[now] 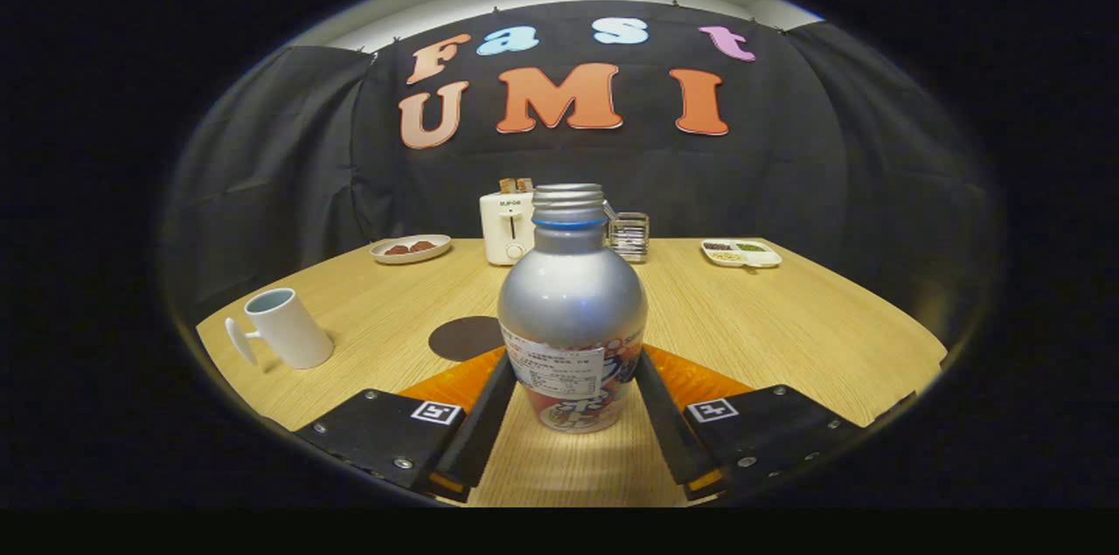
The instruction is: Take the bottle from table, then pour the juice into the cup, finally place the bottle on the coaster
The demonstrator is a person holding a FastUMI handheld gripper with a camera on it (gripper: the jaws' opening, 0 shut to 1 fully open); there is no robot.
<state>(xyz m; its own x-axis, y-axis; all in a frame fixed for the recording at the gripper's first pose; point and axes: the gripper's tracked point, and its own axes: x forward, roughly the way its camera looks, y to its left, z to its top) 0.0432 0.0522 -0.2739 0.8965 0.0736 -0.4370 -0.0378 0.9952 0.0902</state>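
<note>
Things at the back of the wooden surface (787, 319)

A white toaster (508, 227) has bread sticking out of its top. A clear holder (629, 235) stands near it. One plate (410, 248) holds brown food, and a tray (740, 253) holds small bits of food.

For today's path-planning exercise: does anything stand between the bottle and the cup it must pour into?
Nothing visible does. The bottle stands between the gripper fingers; bare table lies between it and the cup. The coaster sits just beside that path.
</note>
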